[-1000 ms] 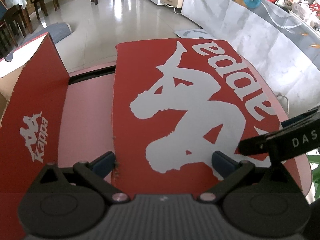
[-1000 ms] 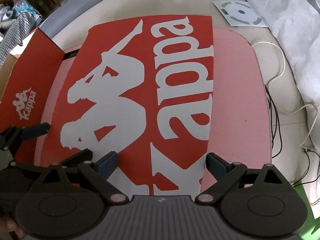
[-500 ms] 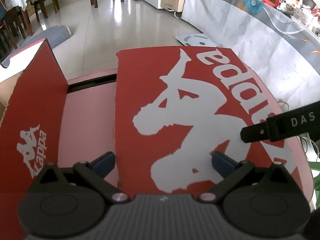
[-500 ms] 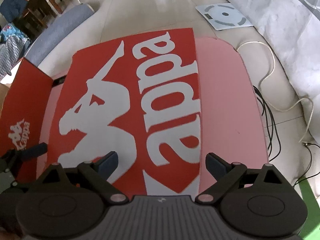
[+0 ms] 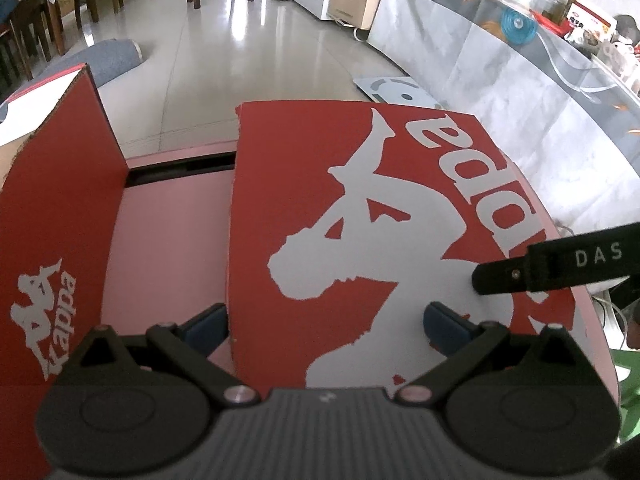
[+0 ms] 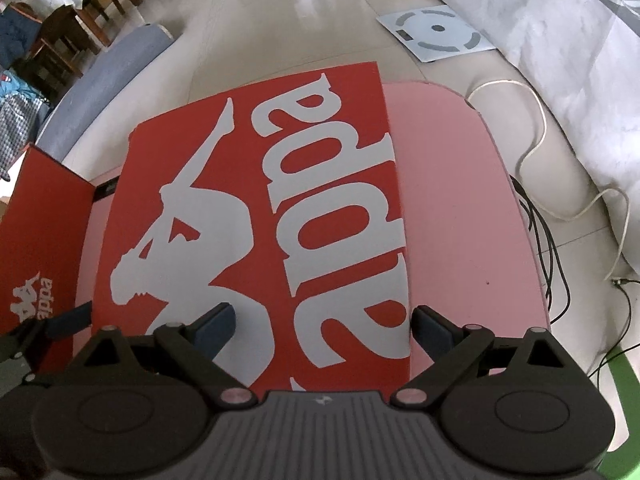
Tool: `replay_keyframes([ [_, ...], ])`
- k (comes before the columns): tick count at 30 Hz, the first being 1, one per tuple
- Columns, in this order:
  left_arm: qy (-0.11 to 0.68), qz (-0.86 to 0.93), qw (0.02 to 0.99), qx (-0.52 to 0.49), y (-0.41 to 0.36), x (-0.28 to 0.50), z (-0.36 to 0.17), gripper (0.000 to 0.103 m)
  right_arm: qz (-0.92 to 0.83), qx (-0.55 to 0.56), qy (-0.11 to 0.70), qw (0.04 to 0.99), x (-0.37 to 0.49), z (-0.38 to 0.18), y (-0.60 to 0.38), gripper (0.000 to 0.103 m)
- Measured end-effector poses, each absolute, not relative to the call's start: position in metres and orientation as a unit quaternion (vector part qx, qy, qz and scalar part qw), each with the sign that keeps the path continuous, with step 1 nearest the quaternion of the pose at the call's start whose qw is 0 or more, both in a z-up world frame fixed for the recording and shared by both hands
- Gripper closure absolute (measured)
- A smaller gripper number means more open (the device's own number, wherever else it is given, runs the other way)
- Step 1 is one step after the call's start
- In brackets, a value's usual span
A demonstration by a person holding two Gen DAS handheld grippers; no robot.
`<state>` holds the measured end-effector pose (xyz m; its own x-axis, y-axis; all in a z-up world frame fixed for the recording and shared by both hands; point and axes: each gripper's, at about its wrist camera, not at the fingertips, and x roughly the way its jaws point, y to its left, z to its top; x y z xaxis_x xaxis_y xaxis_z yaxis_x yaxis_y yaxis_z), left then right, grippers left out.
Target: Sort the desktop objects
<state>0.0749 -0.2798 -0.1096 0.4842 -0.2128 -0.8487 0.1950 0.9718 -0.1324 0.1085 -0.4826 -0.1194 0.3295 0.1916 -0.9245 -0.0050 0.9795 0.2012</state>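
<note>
Left wrist view: left gripper (image 5: 326, 316) fingers spread wide, nothing between them, above the near edge of the red lid (image 5: 360, 208)
Right wrist view: right gripper (image 6: 322, 318) fingers also spread wide and empty, over the lid's near right part
Lid: flat on the pink table (image 6: 452, 200), printed side up
Box: red box (image 5: 52, 216) stands at the left, just beside the lid
Progress: judged near complete; no loose objects visible on the table
Left to do: cannot tell; box interior hidden
</note>
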Motion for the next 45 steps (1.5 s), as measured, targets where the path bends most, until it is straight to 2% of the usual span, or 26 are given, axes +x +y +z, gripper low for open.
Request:
replay_keyframes([
  [8, 0.494, -0.138, 0.858, -0.019, -0.274, 0.081, -0.114, 0.000, 0.063, 0.080, 0.575, 0.811, 0.112, -0.126, -0.479, 0.000],
  [20, 0.466, -0.137, 0.874, -0.005, -0.276, 0.070, -0.109, 0.001, 0.072, 0.093, 0.571, 0.812, 0.108, -0.127, -0.482, 0.000],
  [31, 0.439, -0.126, 0.890, -0.002, -0.273, 0.061, -0.088, 0.001, 0.094, 0.103, 0.556, 0.819, 0.104, -0.120, -0.481, 0.006],
  [45, 0.414, -0.112, 0.904, -0.005, -0.267, 0.056, -0.068, 0.001, 0.119, 0.116, 0.538, 0.827, 0.100, -0.111, -0.477, 0.007],
])
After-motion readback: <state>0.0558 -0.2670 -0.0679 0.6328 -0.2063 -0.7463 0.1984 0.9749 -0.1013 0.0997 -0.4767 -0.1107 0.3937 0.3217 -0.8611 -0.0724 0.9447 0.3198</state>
